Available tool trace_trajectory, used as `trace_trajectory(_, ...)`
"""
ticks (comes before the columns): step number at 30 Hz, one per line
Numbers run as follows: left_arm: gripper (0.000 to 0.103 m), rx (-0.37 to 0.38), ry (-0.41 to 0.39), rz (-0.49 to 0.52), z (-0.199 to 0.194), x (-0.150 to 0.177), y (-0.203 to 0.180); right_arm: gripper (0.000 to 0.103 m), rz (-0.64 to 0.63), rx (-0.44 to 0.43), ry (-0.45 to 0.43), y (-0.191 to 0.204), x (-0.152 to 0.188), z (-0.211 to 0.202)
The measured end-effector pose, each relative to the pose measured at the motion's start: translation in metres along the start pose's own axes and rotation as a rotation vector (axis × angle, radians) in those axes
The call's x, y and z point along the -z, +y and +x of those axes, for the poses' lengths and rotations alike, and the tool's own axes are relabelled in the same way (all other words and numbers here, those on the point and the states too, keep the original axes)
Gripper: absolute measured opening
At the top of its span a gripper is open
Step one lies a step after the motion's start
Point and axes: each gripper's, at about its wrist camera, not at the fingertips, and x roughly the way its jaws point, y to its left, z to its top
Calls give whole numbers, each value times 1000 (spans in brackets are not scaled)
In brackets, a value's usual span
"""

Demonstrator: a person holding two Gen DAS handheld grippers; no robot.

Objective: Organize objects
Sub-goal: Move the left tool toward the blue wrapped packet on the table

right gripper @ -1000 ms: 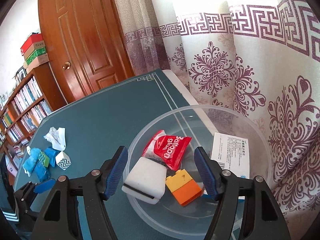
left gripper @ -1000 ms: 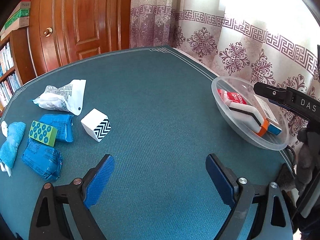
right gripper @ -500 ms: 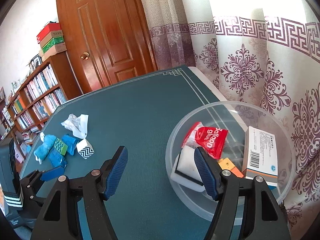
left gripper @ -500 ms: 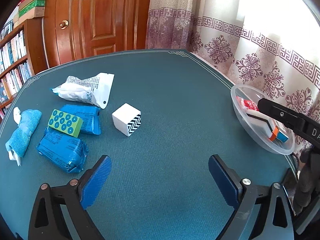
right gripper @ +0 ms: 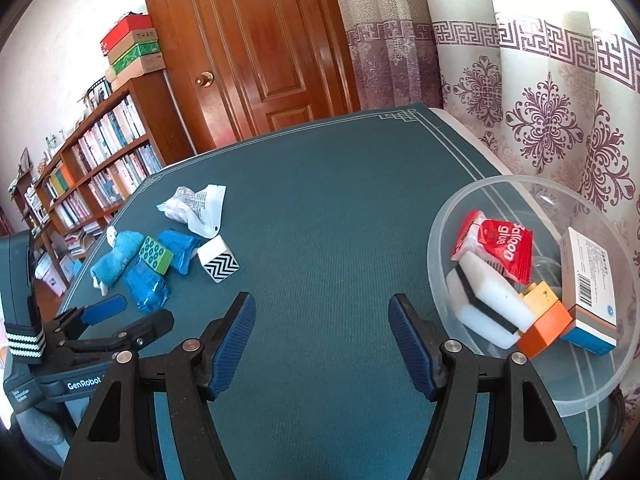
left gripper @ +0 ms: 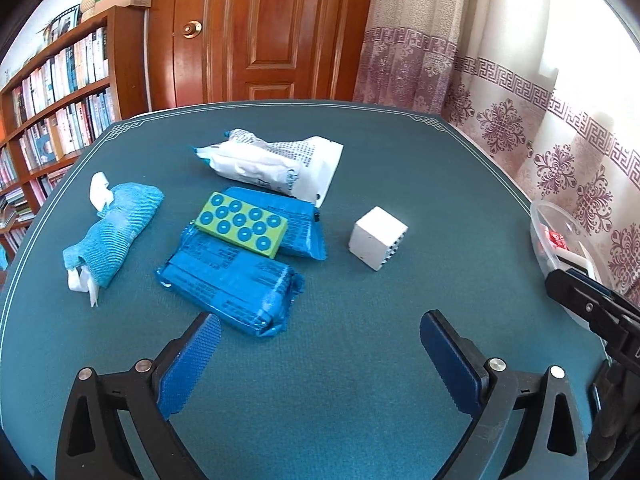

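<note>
On the teal table lie two blue packets (left gripper: 232, 284), a green studded block (left gripper: 241, 225) on top of them, a blue cloth roll (left gripper: 114, 236), a white printed bag (left gripper: 276, 162) and a white cube with a zigzag face (left gripper: 377, 237). My left gripper (left gripper: 318, 360) is open and empty, just short of the nearer blue packet. My right gripper (right gripper: 322, 340) is open and empty over bare table, left of the clear bowl (right gripper: 600, 376). The bowl holds a red glue packet (right gripper: 502, 246), a white sponge (right gripper: 486, 300), an orange block (right gripper: 544, 320) and a white carton (right gripper: 588, 284).
The bowl's rim (left gripper: 538, 220) shows at the right edge of the left wrist view, behind the right gripper's finger (left gripper: 588, 300). A wooden door (right gripper: 256, 52) and bookshelves (right gripper: 92, 164) stand beyond the table. Patterned curtains (right gripper: 540, 92) hang on the right.
My left gripper has swung left toward the pile of blue packets, which now sits close in front of it. My right gripper has drawn back and left, away from over the bowl.
</note>
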Motion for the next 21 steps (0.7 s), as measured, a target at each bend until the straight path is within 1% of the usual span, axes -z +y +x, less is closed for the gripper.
trace_trajectory(7, 102, -61, 6, -78, 5, -5, 28, 70, -12, -22, 26, 12, 5, 7)
trace_trajectory(12, 102, -83, 26, -130, 15, -13, 42, 70, -16, -36, 41, 18, 8, 13)
trace_trajectory(21, 102, -136, 46, -159, 32, -26, 45, 70, -15, -58, 54, 22, 12, 19)
